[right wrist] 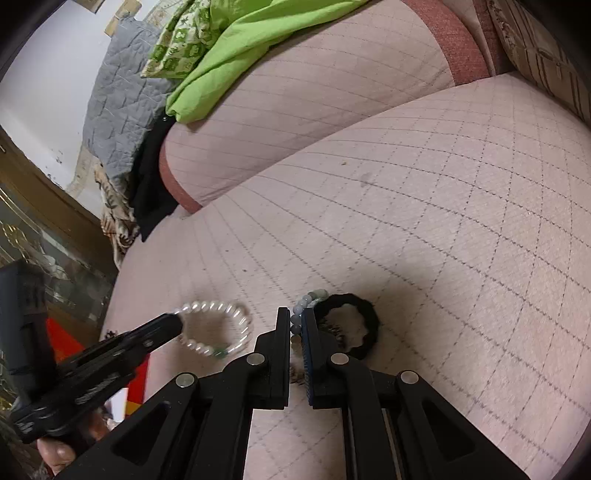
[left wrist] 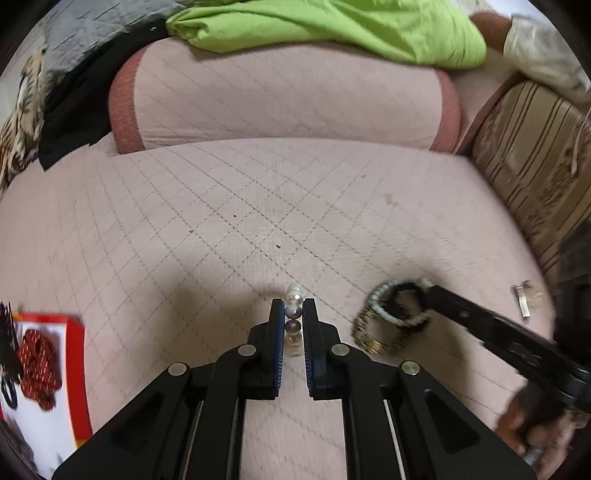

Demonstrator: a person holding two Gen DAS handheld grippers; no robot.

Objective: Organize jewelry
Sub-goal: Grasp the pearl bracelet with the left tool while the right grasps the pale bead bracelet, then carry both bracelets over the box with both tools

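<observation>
Left gripper (left wrist: 293,314) pinches pearl bracelet (right wrist: 218,328) — right gripper (right wrist: 295,321) pinches bead bracelet (left wrist: 391,306).

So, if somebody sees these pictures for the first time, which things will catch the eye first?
Probably the two black claws low in the middle: the left claw is shut on a white pearl bracelet, and the right claw is shut on a pale bead bracelet with a black hair tie beside it. Next comes the bright green cloth, lying at the top on the pink quilted cushion.
</observation>
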